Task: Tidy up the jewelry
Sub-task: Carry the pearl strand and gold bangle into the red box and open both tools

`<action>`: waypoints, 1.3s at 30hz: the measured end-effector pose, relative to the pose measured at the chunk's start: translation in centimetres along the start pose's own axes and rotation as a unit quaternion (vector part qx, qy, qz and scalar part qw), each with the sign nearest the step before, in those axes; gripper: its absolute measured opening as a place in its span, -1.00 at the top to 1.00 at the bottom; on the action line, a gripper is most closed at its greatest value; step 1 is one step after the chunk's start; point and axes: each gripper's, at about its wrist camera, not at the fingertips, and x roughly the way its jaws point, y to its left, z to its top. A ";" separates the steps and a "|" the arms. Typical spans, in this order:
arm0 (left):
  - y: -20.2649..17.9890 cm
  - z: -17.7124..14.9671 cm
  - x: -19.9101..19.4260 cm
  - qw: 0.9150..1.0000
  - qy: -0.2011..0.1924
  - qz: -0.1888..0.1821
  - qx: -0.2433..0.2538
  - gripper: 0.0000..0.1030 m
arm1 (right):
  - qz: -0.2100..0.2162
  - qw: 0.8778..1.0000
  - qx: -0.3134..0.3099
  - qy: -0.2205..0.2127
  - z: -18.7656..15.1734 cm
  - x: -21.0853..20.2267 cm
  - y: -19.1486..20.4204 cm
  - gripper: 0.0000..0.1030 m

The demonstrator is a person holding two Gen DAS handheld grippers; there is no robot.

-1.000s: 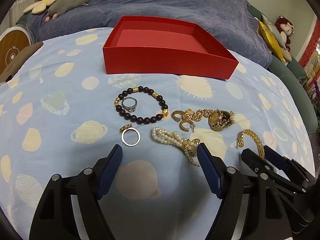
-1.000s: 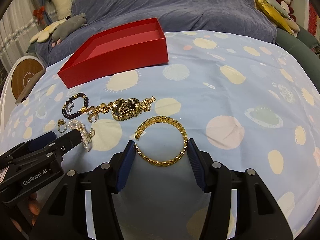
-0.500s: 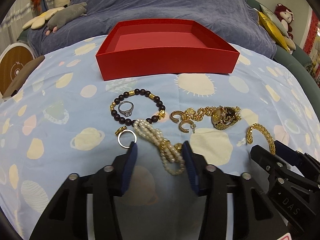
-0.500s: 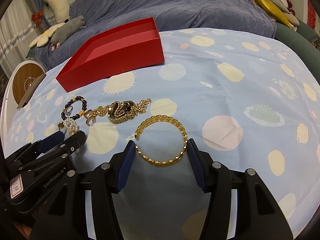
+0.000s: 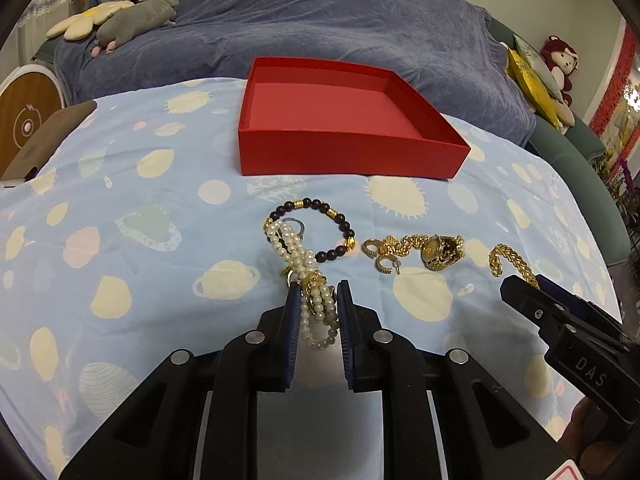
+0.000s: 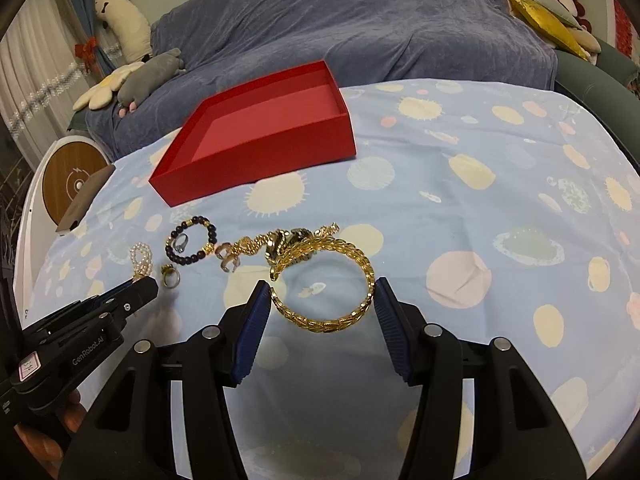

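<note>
My left gripper [image 5: 318,300] is shut on a white pearl bracelet [image 5: 304,264], lifted above the cloth. My right gripper [image 6: 322,296] is shut on a gold chain bangle [image 6: 324,280], also raised. An empty red box [image 5: 344,120] stands further back; it also shows in the right wrist view [image 6: 256,136]. On the blue cloth lie a dark bead bracelet [image 5: 320,228] with a silver ring inside it, gold hoop earrings [image 5: 380,256], a gold watch with chain [image 5: 440,246] and two small rings [image 6: 170,274].
The round table under the patterned blue cloth [image 6: 480,200] is ringed by a sofa with a blue-grey cover [image 5: 320,20] and plush toys. A brown phone-like slab [image 5: 44,140] lies at the cloth's left edge.
My left gripper has closed on the pearl bracelet and lifted it. My right gripper has lifted the gold bangle off the cloth toward the watch.
</note>
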 end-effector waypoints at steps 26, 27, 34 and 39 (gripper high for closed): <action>0.8 22.4 8.2 0.999 -0.043 -0.003 0.002 0.70 | 0.066 0.996 -0.052 0.007 22.2 13.0 4.2 0.00; 0.9 22.9 9.0 0.999 -0.041 -0.005 -0.001 0.70 | 0.069 0.996 -0.047 0.012 22.7 14.0 4.1 0.00; 0.8 25.6 14.6 0.999 -0.029 0.013 0.004 0.70 | 0.062 0.996 -0.052 0.042 24.8 20.2 3.9 -0.02; 1.3 25.9 17.2 0.999 -0.022 0.038 -0.008 0.64 | 0.045 0.997 -0.043 0.047 24.8 22.0 3.4 -0.36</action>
